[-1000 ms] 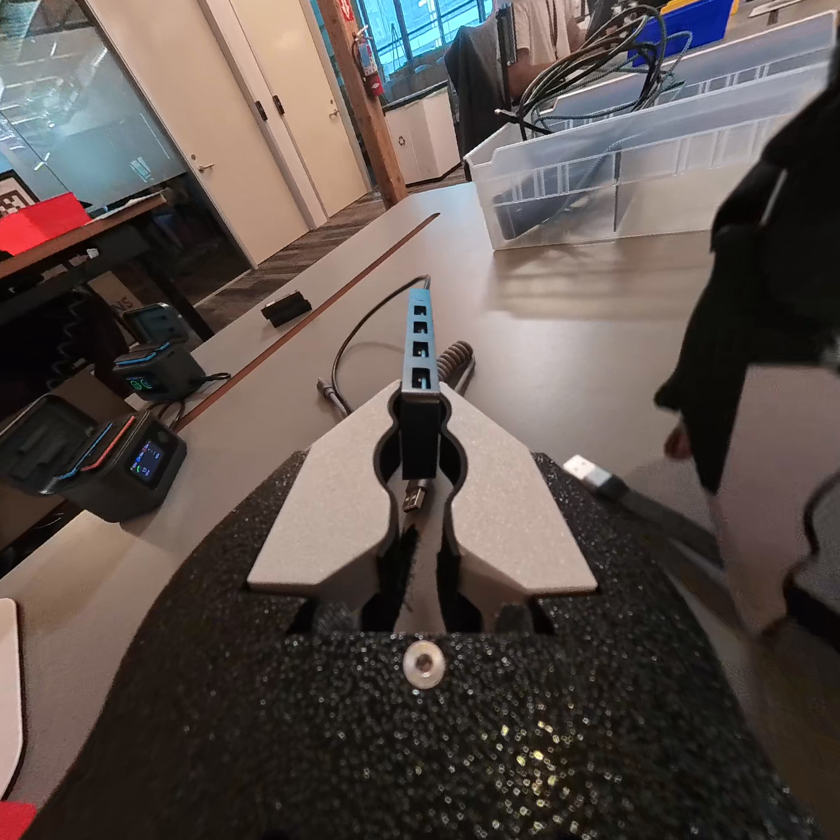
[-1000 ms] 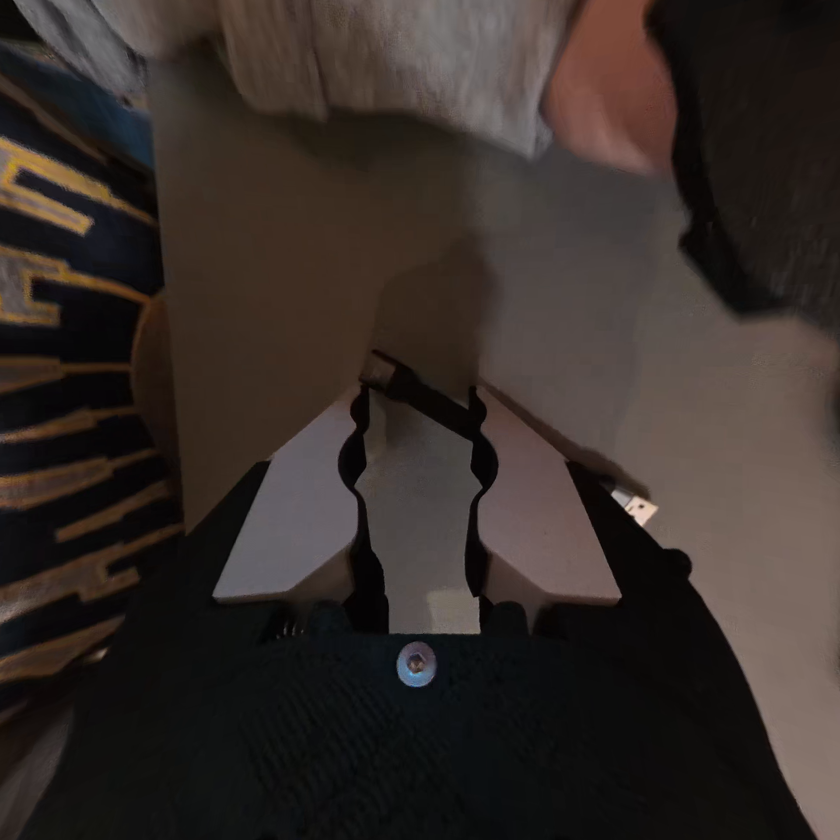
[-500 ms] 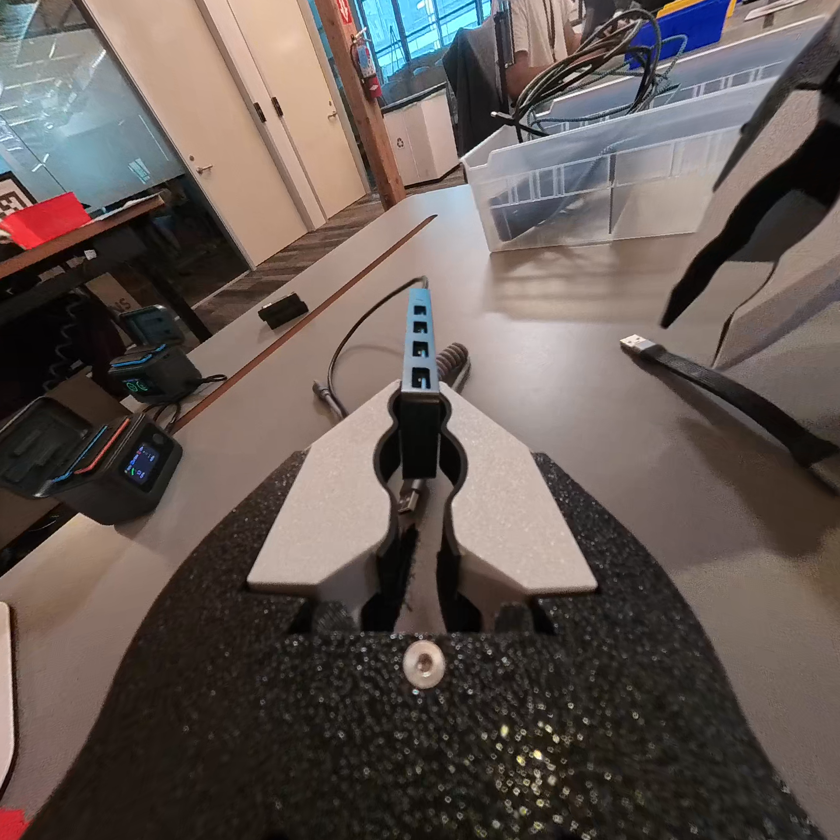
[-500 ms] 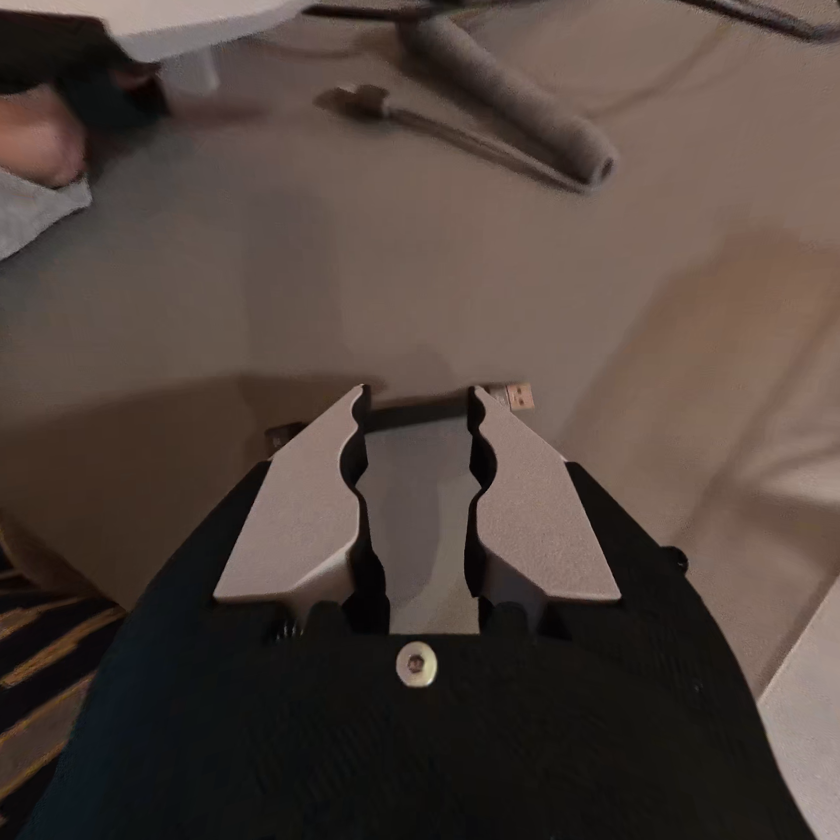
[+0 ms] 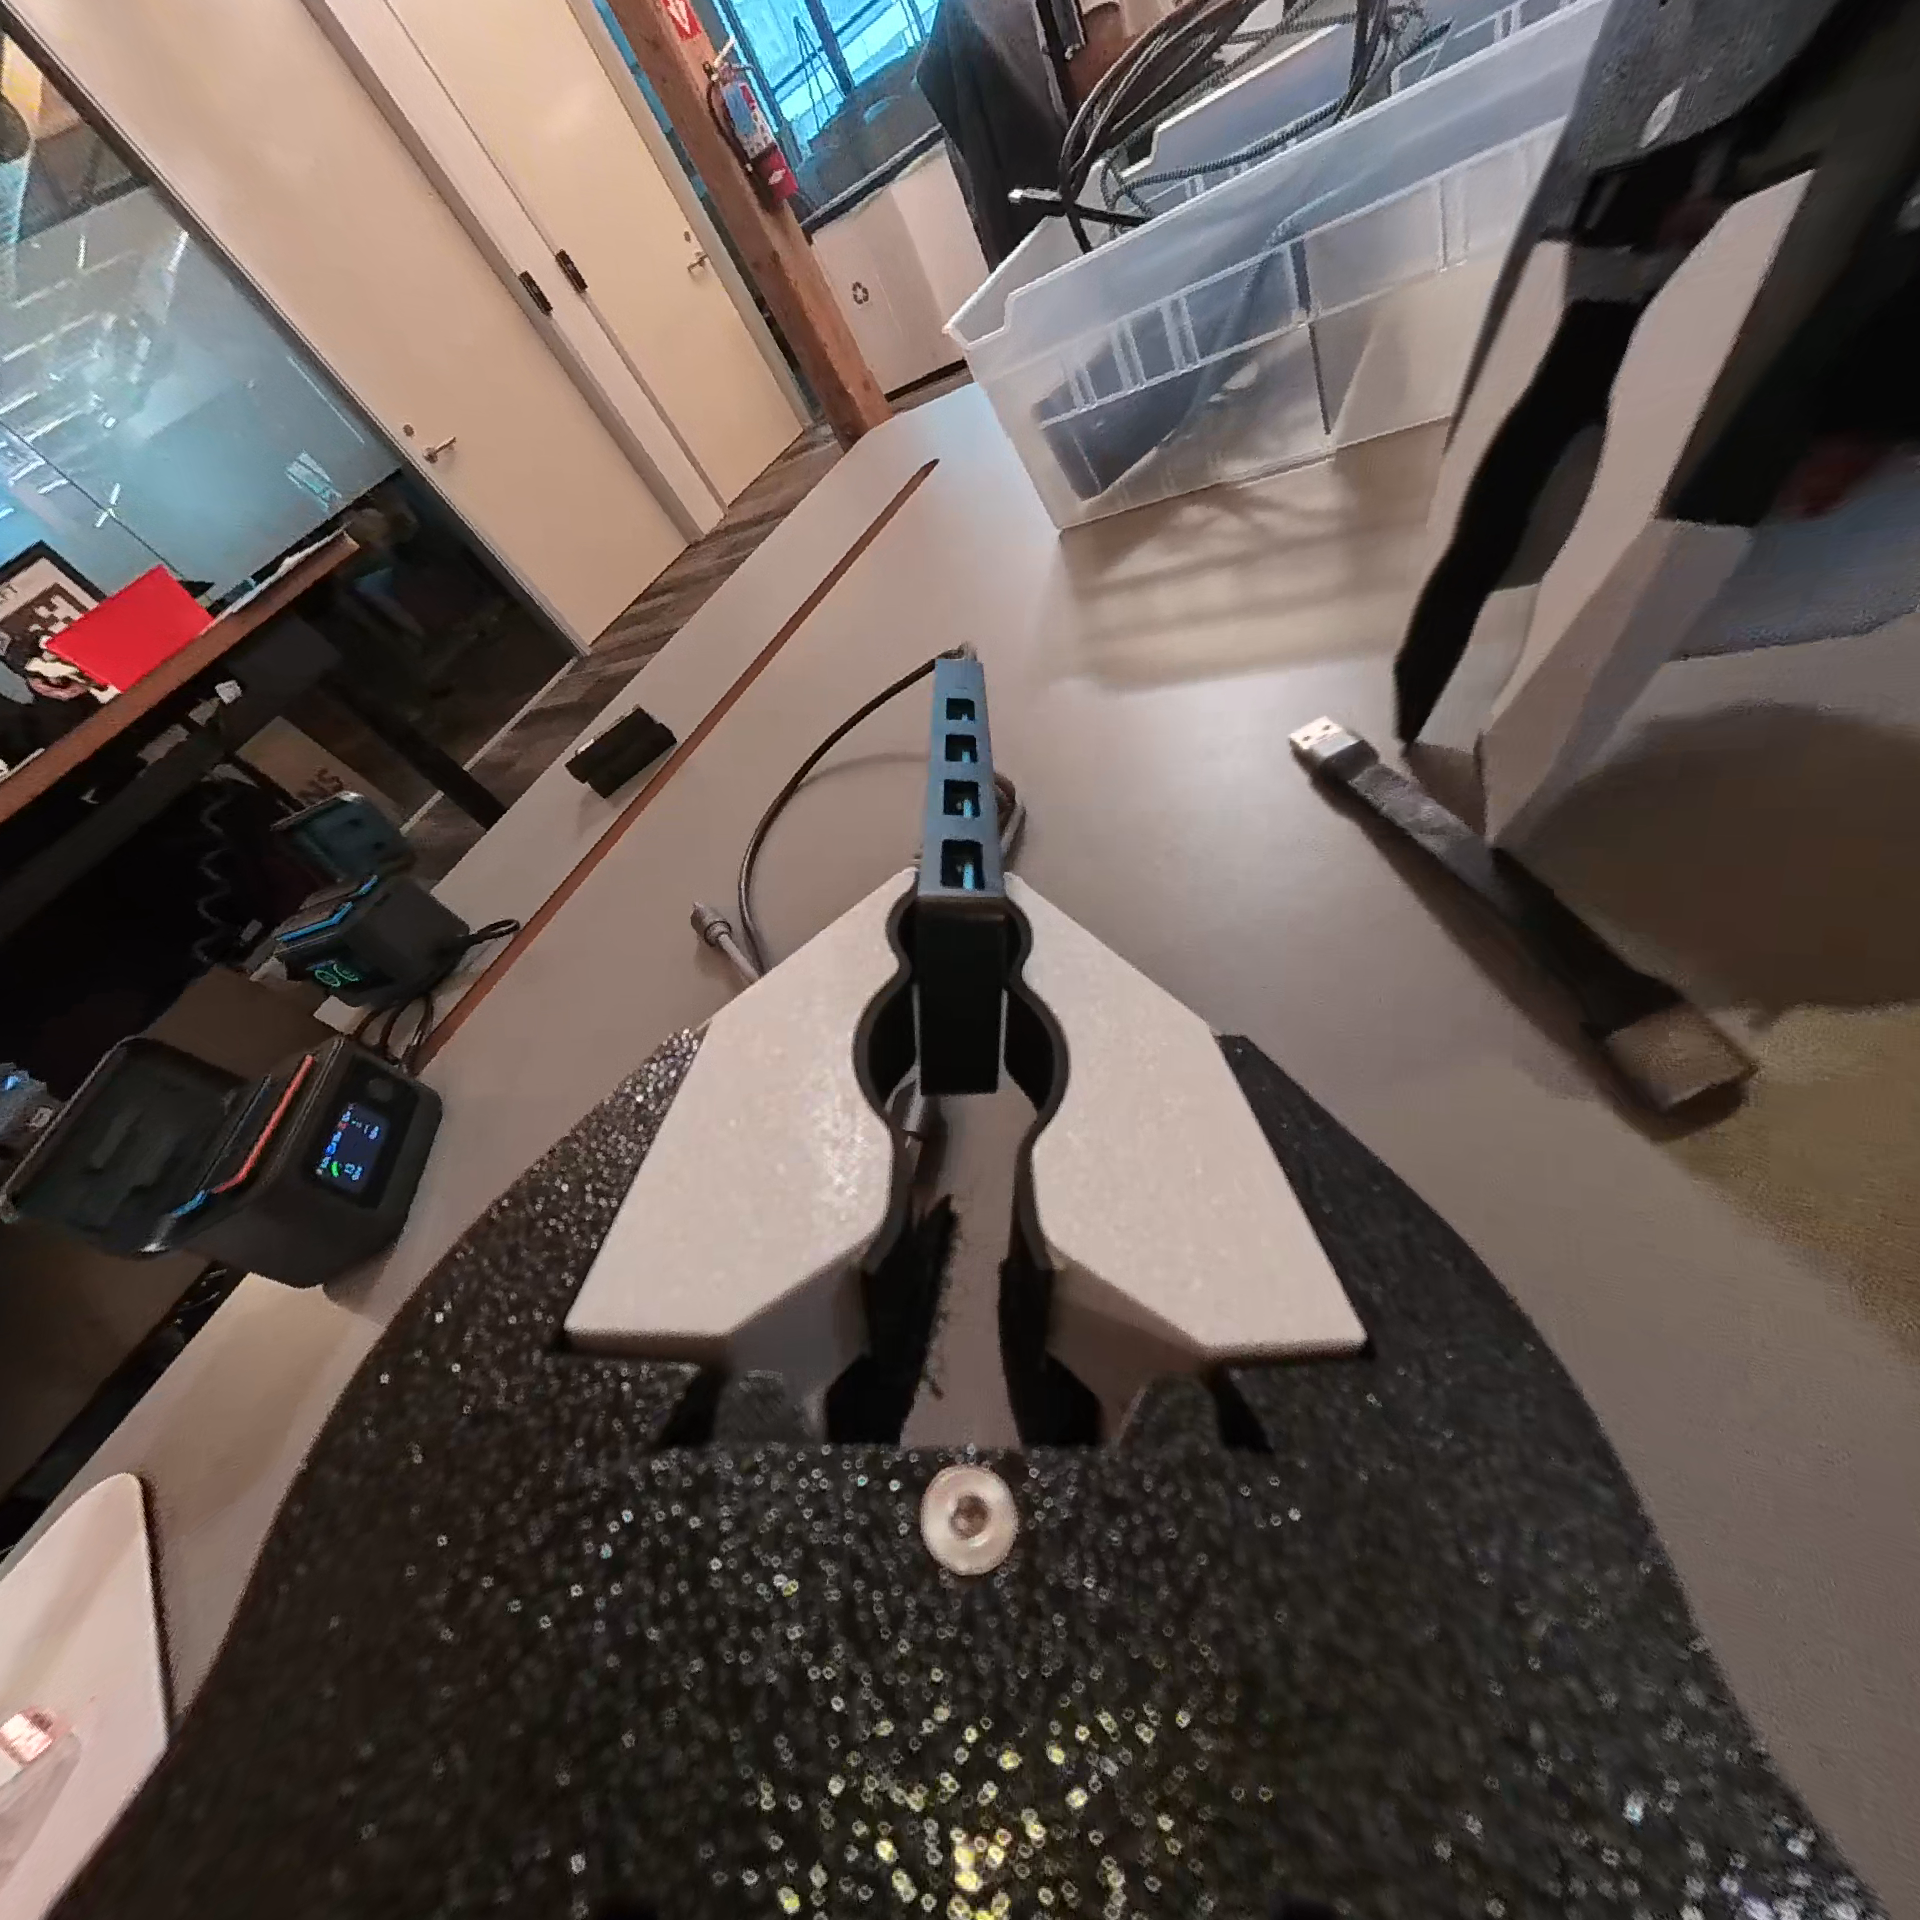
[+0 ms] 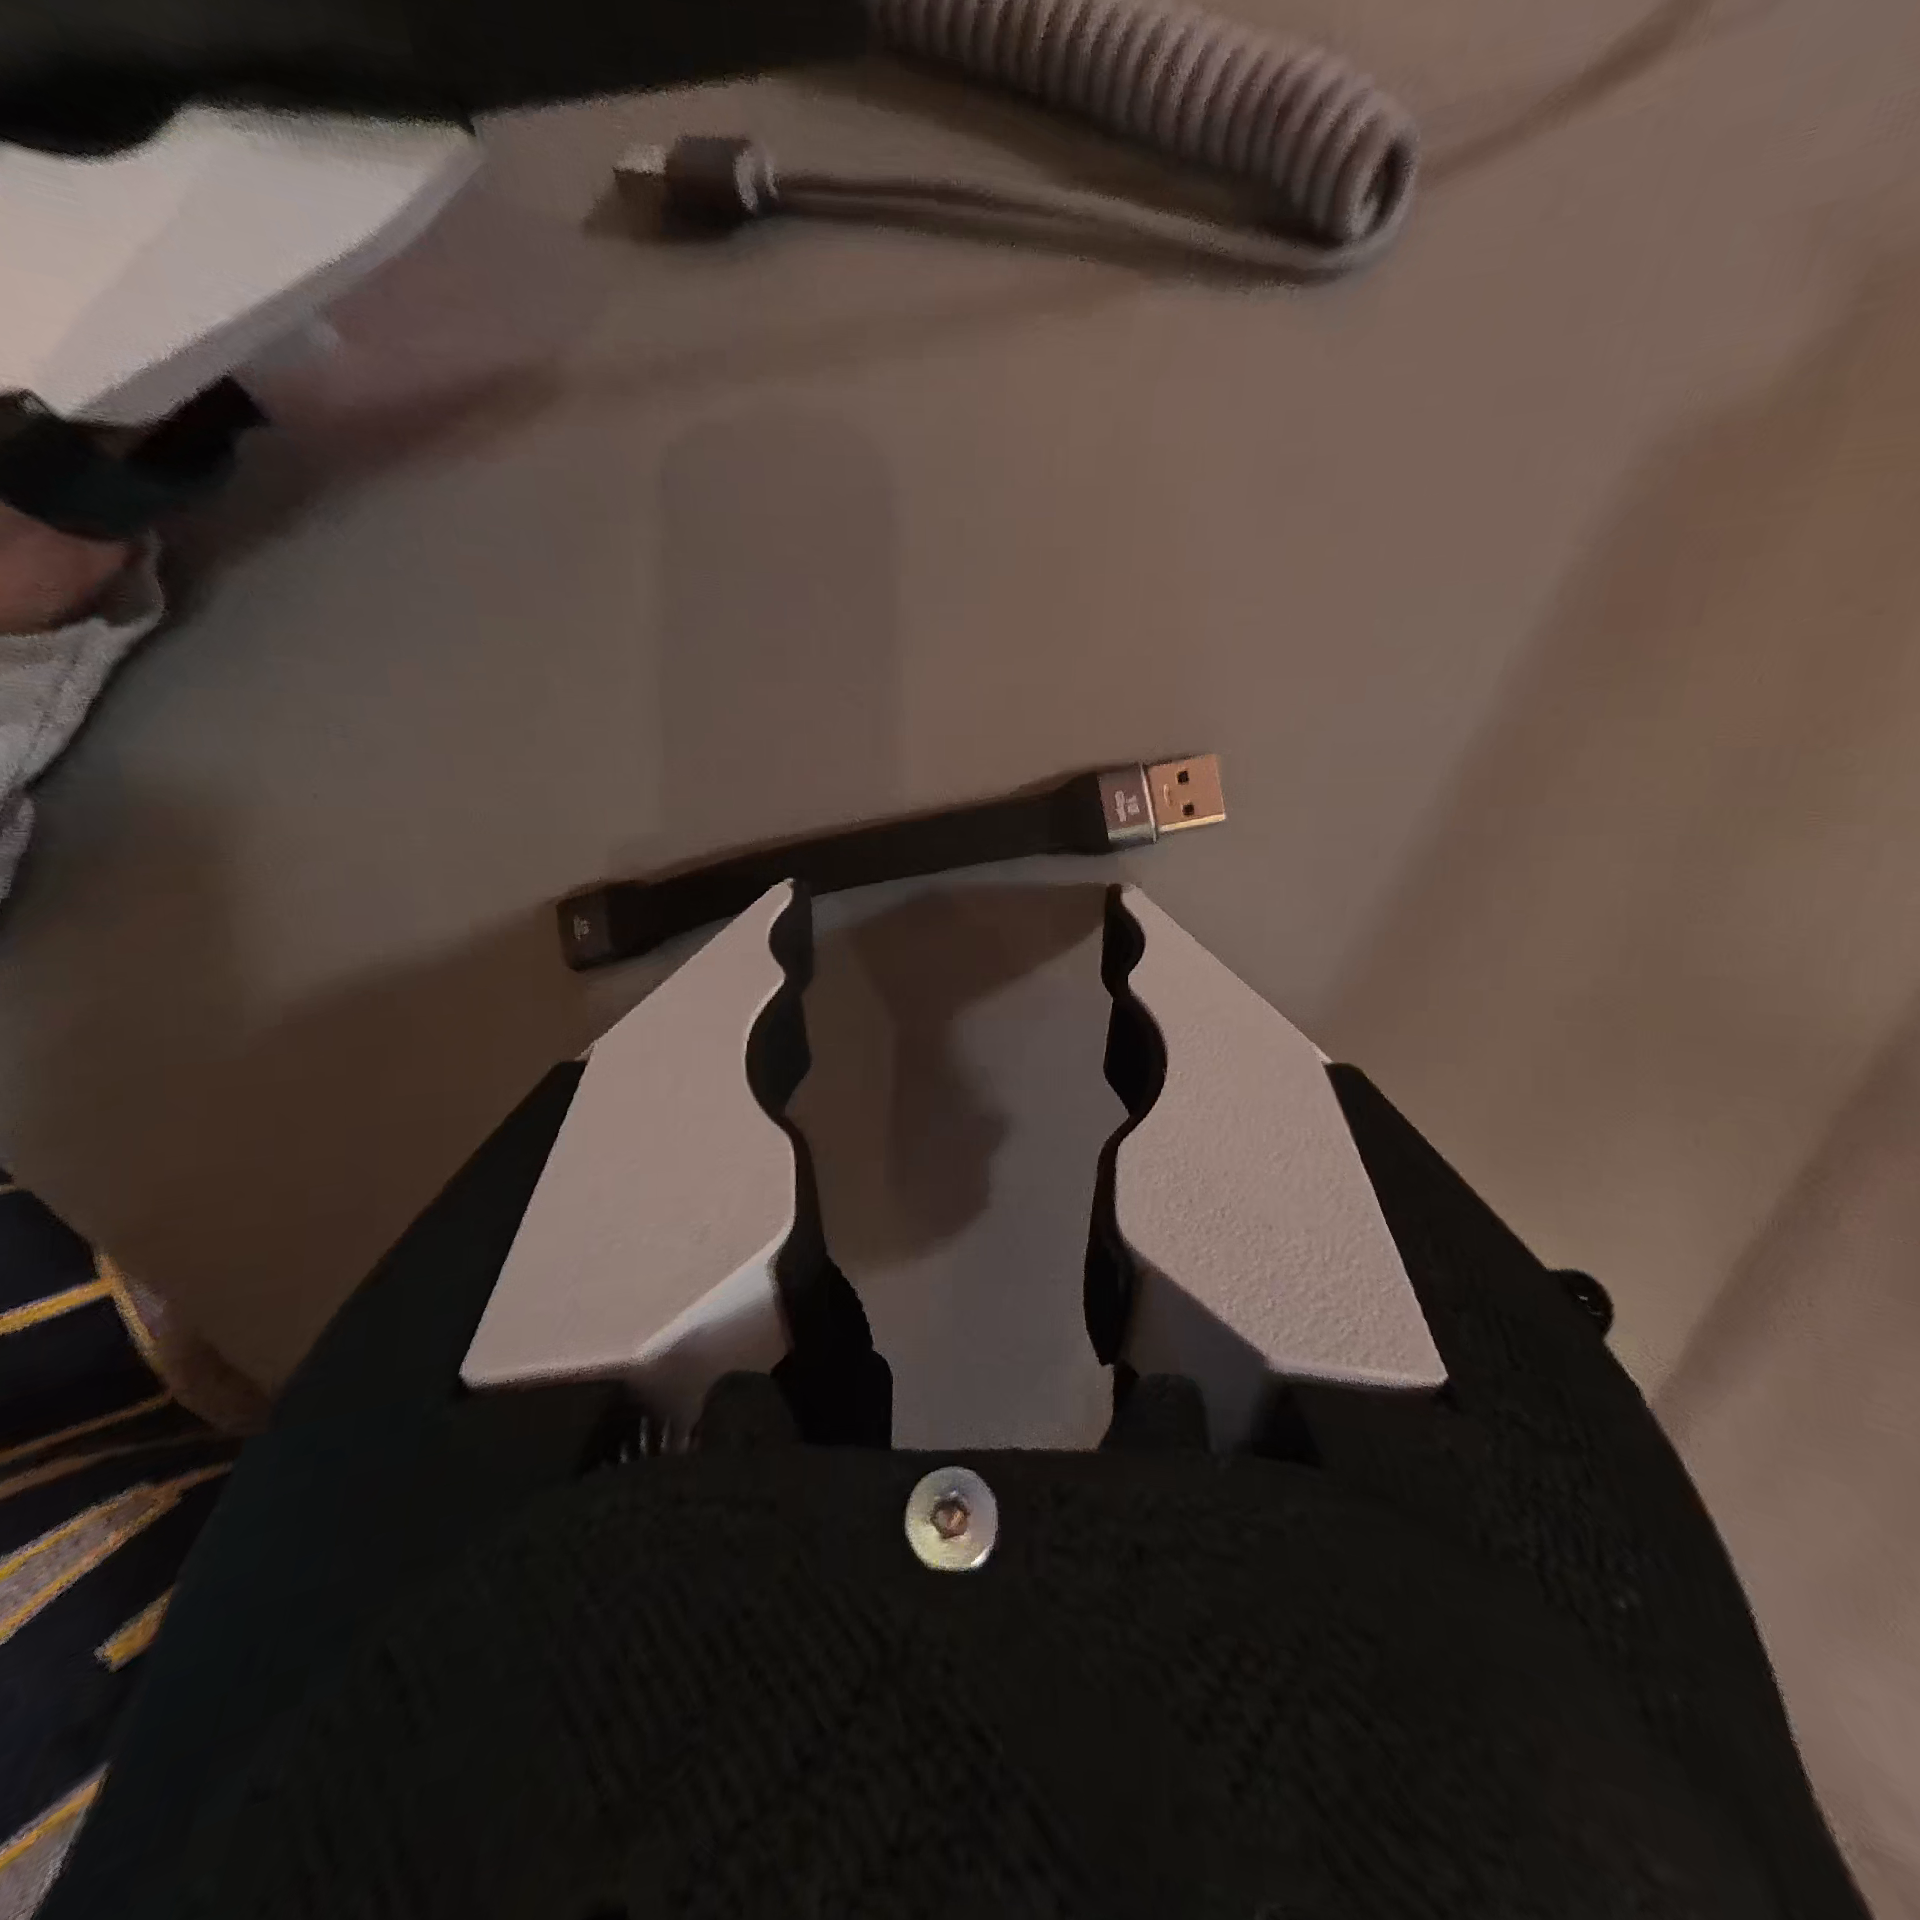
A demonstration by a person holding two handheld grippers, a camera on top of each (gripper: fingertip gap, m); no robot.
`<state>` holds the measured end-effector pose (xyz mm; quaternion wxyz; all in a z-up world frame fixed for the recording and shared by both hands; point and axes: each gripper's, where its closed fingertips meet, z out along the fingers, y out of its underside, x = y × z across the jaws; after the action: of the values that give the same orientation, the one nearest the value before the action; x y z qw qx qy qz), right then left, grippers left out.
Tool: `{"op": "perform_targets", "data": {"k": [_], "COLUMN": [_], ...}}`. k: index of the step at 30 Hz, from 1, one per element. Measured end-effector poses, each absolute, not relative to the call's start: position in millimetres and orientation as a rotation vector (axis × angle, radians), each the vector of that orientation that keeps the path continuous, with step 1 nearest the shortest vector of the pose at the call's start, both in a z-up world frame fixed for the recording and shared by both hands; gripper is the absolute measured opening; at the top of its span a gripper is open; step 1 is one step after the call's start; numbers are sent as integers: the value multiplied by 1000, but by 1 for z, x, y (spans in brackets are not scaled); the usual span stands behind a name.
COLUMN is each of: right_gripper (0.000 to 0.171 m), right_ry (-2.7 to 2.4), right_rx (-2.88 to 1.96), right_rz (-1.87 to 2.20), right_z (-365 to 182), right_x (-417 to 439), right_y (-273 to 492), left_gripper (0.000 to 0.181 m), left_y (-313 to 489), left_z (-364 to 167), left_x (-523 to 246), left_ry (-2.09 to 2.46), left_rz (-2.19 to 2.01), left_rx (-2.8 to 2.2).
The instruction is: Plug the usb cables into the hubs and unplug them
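Observation:
My left gripper [image 5: 961,914] is shut on the near end of a blue USB hub [image 5: 964,790], which points away with several empty ports facing up. Its black cord [image 5: 800,800] curves off to the left. A short flat black USB cable [image 6: 914,862] lies on the table, its metal plug [image 6: 1184,800] pointing right; it also shows in the left wrist view [image 5: 1496,894]. My right gripper [image 6: 956,899] is open, with its tips just short of the cable's middle. In the left wrist view it [image 5: 1455,717] hangs over the cable at the right.
A grey coiled cable [image 6: 1164,135] with its plug [image 6: 696,187] lies beyond the black one. A clear plastic bin [image 5: 1247,343] with cables stands at the back of the grey table [image 5: 1195,644]. Two dark charging cases [image 5: 260,1153] sit at the left edge. About 12 centimetres separates my left fingertips from my right.
My right gripper has swung round and come down over the short black cable, its jaws wider than before. My left gripper still holds the hub in the same place.

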<state>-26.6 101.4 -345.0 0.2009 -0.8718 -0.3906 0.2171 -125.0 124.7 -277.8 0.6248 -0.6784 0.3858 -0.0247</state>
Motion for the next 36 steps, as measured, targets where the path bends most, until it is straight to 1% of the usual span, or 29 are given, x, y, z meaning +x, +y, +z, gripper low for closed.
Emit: {"op": "perform_targets", "data": {"k": [6,10,11,12,14,16,18,21,26,32,36], "right_gripper": [54,39,35,25,12,7,6,0,0,0,0], "right_ry": [-1086,-1148,-1179,-1209,-1272,-1356,-1437,-1529,-1626,-1742,-1594], "right_rx": [-2422,-2323,-2255,-2188,-2086,-2060,-2072,-2082,-2154,-2260,-2376], "right_rz": [638,492,507,542,588,587,582,541,488,328,136], "right_z": [-344,-333,-326,-318,-313,-320,-331,-340,-347,-352,-348], "right_x": [-43,-43,-51,-60,-76,-85,-90,-92,-79,-39,8], "right_y": [112,112,108,104,95,86,77,69,62,56,78], "left_gripper": [8,8,8,8,8,8,8,8,8,8,8], "left_y": [125,125,125,125,125,125,125,124,123,123,124], "left_z": [-276,-276,-276,-276,-277,-277,-277,-277,-277,-277,-277], "left_x": [-127,-127,-127,-126,-126,-125,-125,-126,-124,-124,-124], "left_ry": [866,870,872,873,877,879,881,880,888,891,887], "left_rz": [-67,-66,-65,-66,-66,-66,-67,-67,-64,-63,-67], "left_rx": [-1556,-1555,-1555,-1555,-1555,-1555,-1557,-1557,-1554,-1554,-1554]}}
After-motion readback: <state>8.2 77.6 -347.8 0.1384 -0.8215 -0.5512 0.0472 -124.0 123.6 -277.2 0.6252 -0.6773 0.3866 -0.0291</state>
